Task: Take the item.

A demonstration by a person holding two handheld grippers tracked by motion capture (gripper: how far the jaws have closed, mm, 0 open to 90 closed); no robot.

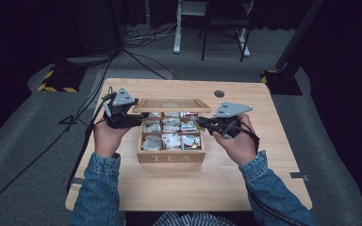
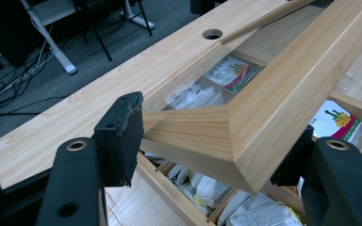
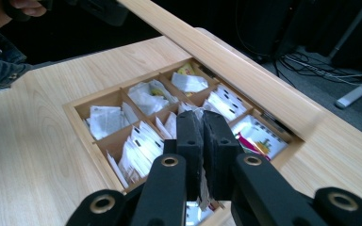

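A wooden tea box (image 1: 171, 157) marked TEA stands mid-table, its compartments full of tea bags (image 1: 171, 140). Its glass-paned lid (image 1: 171, 105) is raised at the back. My left gripper (image 1: 134, 120) comes in from the left and is shut on the lid's wooden corner (image 2: 245, 117); the pads (image 2: 122, 136) press on both sides of the frame. My right gripper (image 1: 199, 123) hovers over the right compartments (image 3: 141, 96). In its own view the right gripper (image 3: 201, 120) is shut on a thin white tea bag (image 3: 201, 190), whose edge shows between the jaws.
A round cable hole (image 1: 219, 93) sits in the table behind the box. Bare tabletop (image 1: 184, 186) lies in front of the box and to both sides. Cables and furniture legs (image 1: 176, 28) stand on the floor beyond the far edge.
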